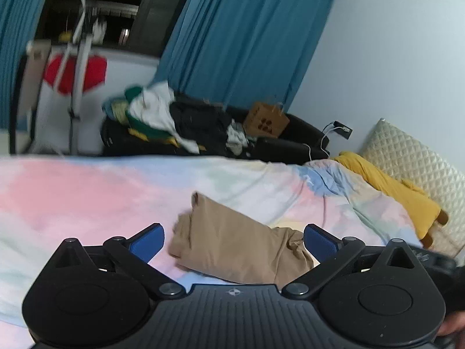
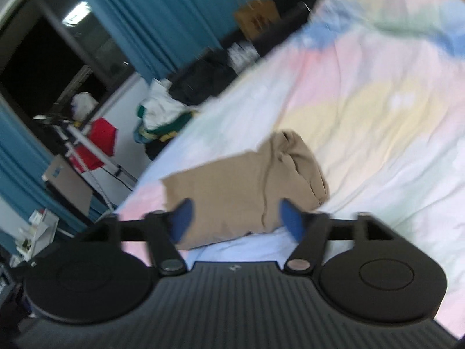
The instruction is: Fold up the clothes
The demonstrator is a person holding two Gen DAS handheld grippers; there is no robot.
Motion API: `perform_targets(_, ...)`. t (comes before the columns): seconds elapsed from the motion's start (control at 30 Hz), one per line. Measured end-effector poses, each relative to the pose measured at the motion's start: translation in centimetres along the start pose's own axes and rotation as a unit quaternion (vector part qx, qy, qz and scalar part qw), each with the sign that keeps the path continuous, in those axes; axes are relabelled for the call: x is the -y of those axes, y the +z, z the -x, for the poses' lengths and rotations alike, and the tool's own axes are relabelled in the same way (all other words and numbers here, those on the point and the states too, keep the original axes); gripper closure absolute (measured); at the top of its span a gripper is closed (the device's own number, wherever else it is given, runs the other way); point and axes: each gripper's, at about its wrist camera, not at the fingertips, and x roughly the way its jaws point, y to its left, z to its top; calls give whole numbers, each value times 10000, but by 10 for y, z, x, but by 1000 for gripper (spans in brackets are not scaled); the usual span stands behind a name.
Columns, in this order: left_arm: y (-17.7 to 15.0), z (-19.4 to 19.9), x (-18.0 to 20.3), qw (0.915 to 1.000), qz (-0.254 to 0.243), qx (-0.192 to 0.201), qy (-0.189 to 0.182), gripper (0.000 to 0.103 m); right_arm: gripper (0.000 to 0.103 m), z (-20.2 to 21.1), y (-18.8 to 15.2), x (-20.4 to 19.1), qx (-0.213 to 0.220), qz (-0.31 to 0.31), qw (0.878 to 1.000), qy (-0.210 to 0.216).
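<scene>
A tan garment lies folded into a compact bundle on the pastel bedspread. It also shows in the right wrist view, with a bunched end at its right. My left gripper is open, its blue fingers either side of the bundle's near edge, holding nothing. My right gripper is open too, just above the bundle's near edge, its blue fingers apart and empty.
A yellow cloth and a quilted cream pillow lie at the bed's right end. Beyond the bed stand a dark couch with a pile of clothes, a cardboard box, blue curtains and a drying rack.
</scene>
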Motion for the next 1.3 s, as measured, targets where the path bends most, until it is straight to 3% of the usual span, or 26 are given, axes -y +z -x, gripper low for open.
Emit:
perform_targets(0.2, -3, 78, 24, 9971, -601, 250, 383, 0, 24, 76, -22, -45, 512, 1445, 9878, -261)
perform_targets(0.53, -43, 151, 25, 9916, -747, 666, 818, 0, 24, 126, -77, -75, 995, 2258, 9690, -134)
perform_targets(0.87, -74, 153, 8, 9905, -857, 696, 819, 0, 24, 105, -116, -82, 1174, 2396, 9633, -281)
perform_targets(1.3, -95, 126, -28, 9921, -816, 524, 800, 0, 24, 66, -137, -67, 1221, 2315, 9633, -602)
